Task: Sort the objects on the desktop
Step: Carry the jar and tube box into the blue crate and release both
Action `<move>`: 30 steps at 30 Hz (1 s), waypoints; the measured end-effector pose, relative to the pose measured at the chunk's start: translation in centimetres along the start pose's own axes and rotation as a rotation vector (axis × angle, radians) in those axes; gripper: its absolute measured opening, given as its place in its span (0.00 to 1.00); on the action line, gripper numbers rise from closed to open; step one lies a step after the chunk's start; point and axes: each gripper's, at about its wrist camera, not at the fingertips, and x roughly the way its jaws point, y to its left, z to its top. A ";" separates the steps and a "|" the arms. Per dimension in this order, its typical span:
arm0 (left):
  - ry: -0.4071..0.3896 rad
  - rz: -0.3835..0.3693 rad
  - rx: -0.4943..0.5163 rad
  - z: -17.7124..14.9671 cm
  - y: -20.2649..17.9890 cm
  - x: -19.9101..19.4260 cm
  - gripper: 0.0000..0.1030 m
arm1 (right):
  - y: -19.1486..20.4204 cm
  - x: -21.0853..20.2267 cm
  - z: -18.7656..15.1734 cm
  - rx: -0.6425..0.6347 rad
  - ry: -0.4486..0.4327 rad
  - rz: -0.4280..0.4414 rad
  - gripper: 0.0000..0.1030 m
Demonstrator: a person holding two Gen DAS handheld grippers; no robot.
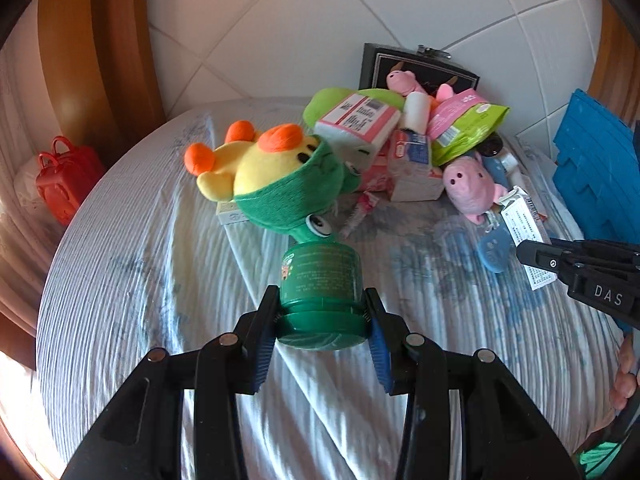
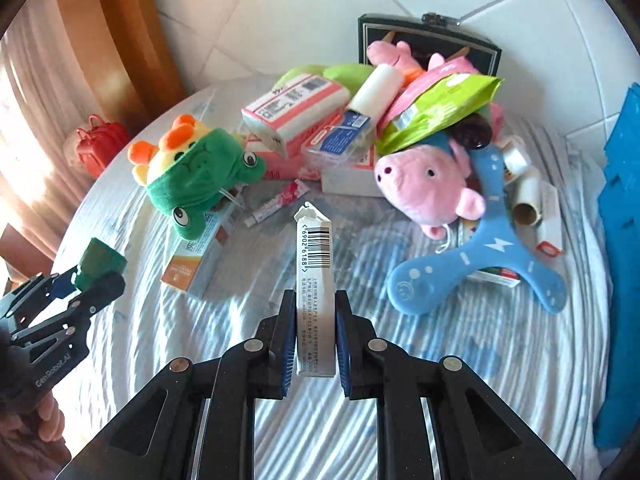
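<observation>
In the left wrist view, the left gripper (image 1: 320,320) sits at lower centre, its two blue pads pressed against the lid end of a green jar (image 1: 320,280). The jar's long axis runs up the frame away from the camera, base toward the yellow-and-green plush frog (image 1: 276,184) that lies just above it in the picture. In the right wrist view, the right gripper (image 2: 316,340) is closed tight on a slim white carton (image 2: 315,280) at lower centre. The carton's long axis runs straight up the frame, its torn flap end pointing at the pile and its barcode facing the camera. Both held things hang above the round table (image 2: 440,360) with its striped cloth. Counting the pile in the upper half of the right wrist view: two pink pig plushes (image 2: 424,184), one blue boomerang toy (image 2: 480,256) at right, one green snack pouch (image 2: 436,110), one orange-and-white box (image 2: 200,256) under the frog, and one dark case (image 2: 428,40) at the back. A red toy suitcase (image 2: 100,146) stands at the table's upper left edge, and a blue crate (image 2: 624,240) fills the right edge.
</observation>
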 end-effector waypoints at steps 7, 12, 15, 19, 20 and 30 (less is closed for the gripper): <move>-0.102 -0.073 0.104 1.2 -6.9 -4.1 0.39 | -2.9 -8.4 -1.0 0.010 -0.114 -0.022 0.17; -0.164 -0.110 0.146 2.4 -12.8 -6.3 0.39 | -6.7 -14.4 -1.5 0.013 -0.217 -0.064 0.17; -0.198 -0.137 0.174 3.4 -17.0 -7.5 0.39 | -9.5 -18.0 -1.7 0.020 -0.281 -0.094 0.17; -0.237 -0.181 0.212 4.7 -23.0 -8.9 0.39 | -14.2 -22.8 -1.7 0.036 -0.358 -0.139 0.17; -0.247 -0.190 0.221 5.1 -24.5 -9.2 0.39 | -15.3 -23.7 -1.8 0.040 -0.375 -0.150 0.17; -0.292 -0.318 0.303 8.8 -39.4 -12.7 0.39 | -28.5 -33.8 -3.7 0.114 -0.515 -0.309 0.17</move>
